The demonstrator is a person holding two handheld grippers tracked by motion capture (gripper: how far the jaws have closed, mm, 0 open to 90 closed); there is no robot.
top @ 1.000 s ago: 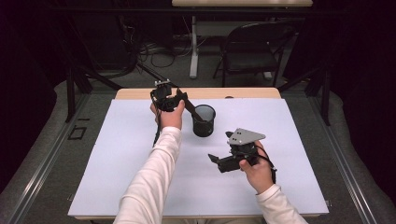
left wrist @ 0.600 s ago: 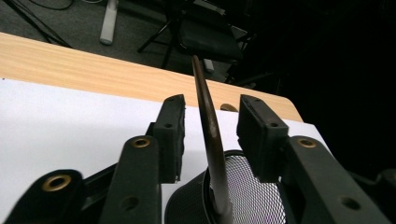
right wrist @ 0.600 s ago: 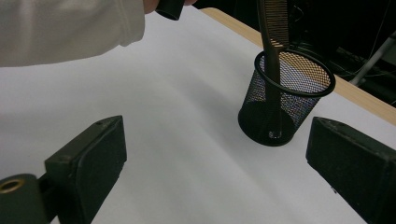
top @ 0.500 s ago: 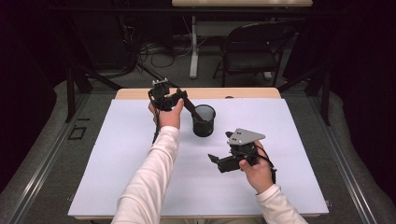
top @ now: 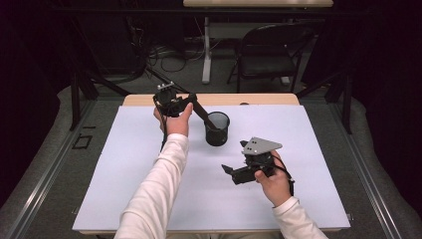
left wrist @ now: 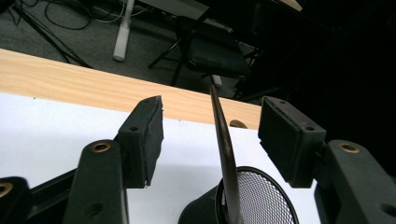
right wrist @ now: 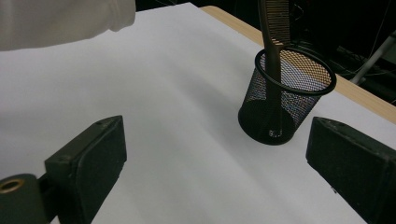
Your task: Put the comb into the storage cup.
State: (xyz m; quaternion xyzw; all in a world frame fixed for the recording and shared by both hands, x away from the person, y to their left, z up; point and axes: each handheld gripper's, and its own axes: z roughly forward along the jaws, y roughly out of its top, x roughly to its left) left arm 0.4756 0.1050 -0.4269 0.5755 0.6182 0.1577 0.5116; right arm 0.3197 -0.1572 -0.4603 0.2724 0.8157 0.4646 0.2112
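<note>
Left hand-held gripper (left wrist: 210, 140): jaws have just been opening and stand apart, the comb (left wrist: 225, 144) between them, seemingly untouched. Comb stands tilted in the mesh cup (top: 217, 128) on the bench (top: 124, 169). Right hand-held gripper (right wrist: 215, 163) open, empty, near the cup.

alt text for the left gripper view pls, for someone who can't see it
A dark comb stands tilted in a black mesh cup, rising between the left gripper's two open black jaws, which have just been opening and do not touch it. Behind lie the white table cover, a wooden table edge and a dark chair.
</note>
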